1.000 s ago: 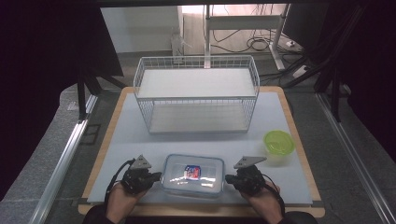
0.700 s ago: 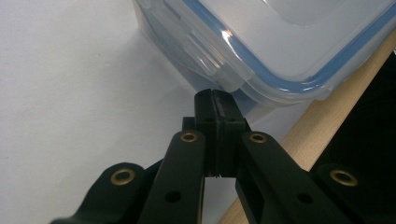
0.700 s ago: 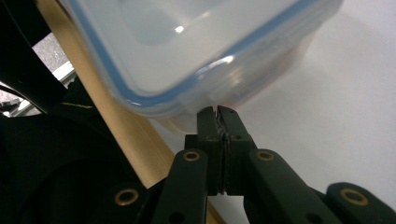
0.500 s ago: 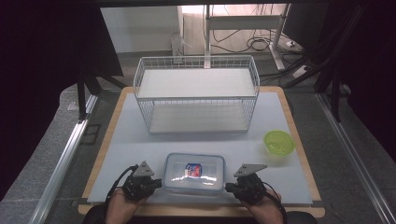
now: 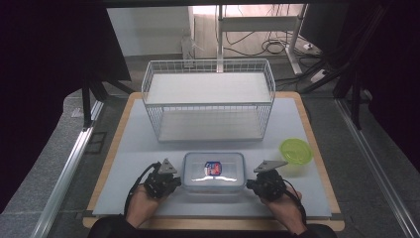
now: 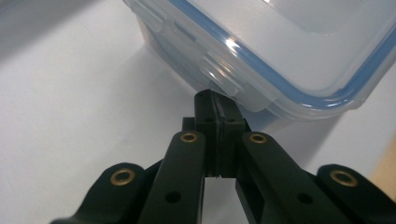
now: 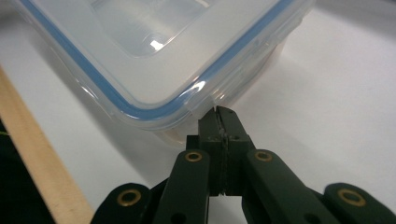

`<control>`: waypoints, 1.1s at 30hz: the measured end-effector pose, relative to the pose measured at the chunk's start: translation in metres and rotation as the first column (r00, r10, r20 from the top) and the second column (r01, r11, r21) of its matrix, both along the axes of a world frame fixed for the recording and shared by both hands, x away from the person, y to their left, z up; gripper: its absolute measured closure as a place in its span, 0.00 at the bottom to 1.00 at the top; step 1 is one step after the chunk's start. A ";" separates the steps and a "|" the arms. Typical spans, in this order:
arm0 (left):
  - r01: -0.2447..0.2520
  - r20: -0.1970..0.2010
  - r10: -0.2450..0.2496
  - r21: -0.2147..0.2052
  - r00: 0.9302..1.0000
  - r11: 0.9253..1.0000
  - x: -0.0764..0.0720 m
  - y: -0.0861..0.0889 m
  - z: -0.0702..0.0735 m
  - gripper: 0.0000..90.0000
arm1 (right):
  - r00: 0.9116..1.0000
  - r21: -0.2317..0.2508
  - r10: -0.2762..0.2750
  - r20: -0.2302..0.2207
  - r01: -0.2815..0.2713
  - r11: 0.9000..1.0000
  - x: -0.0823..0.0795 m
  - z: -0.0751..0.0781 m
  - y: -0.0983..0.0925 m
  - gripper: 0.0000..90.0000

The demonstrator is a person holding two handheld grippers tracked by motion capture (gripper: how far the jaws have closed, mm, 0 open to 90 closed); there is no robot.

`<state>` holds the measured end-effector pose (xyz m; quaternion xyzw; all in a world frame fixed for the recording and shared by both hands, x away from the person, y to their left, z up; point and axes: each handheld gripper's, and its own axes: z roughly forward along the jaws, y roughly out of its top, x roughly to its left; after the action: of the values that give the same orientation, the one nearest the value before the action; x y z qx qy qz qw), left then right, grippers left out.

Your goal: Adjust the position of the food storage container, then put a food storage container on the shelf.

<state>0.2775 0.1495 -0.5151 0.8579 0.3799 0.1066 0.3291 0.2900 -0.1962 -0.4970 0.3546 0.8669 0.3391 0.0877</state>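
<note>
Desk (image 5: pixel 148 148) carries everything. Wire rack (image 5: pixel 208 99) at the far middle, a shelf inside it. Lidded box (image 5: pixel 214 171) before the rack, near the front edge, centred. Small item (image 5: pixel 213 167) inside the box, under the lid. Bowl (image 5: pixel 295 150) right of the box, near the right edge, well apart from the rack. Left gripper (image 5: pixel 171 181) just left of the box, jaws together, tips at its lower side wall below a lid clip. Right gripper (image 5: pixel 252 184) just right of the box, jaws together, tips at its near corner.
</note>
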 end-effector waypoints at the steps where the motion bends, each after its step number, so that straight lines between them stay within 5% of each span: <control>1: 0.003 -0.002 -0.003 -0.003 1.000 1.000 0.001 0.000 0.000 1.00 | 1.000 -0.001 0.001 -0.003 -0.001 1.000 0.002 0.000 -0.001 1.00; 4: 0.023 -0.015 -0.024 -0.041 1.000 0.999 -0.001 0.007 0.001 1.00 | 0.999 0.003 0.032 -0.013 -0.032 0.999 0.005 0.002 -0.003 1.00; 8: 0.039 0.007 -0.039 -0.069 0.999 0.997 -0.007 0.021 0.004 0.87 | 0.998 -0.028 0.060 0.033 -0.059 0.998 0.002 0.007 -0.009 0.91; 11: 0.037 0.021 -0.035 -0.071 0.999 0.997 -0.012 0.028 0.003 0.69 | 0.996 -0.028 0.053 0.069 -0.051 0.998 0.000 0.011 -0.017 0.78; 17: 0.053 0.110 -0.045 -0.068 0.993 0.996 -0.024 0.037 0.002 0.30 | 0.993 0.001 0.027 0.113 -0.028 1.000 0.000 0.013 -0.025 0.49; 24: 0.023 0.122 -0.009 -0.109 0.992 0.994 -0.034 0.050 0.000 0.13 | 0.990 0.021 0.013 0.137 -0.016 1.000 -0.004 0.010 -0.032 0.22; 29: 0.012 0.150 0.010 -0.142 0.989 0.990 -0.034 0.055 0.000 0.08 | 0.990 0.039 0.001 0.139 -0.006 0.999 -0.004 0.008 -0.033 0.13; 33: 0.028 0.145 -0.010 -0.121 0.989 0.992 -0.030 0.054 -0.005 0.04 | 0.990 0.045 0.004 0.142 -0.010 0.999 -0.004 0.008 -0.032 0.10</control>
<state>0.2477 0.2031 -0.5199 0.8296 0.3530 0.1415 0.4089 0.2862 -0.2278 -0.4889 0.3285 0.8517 0.3834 0.1399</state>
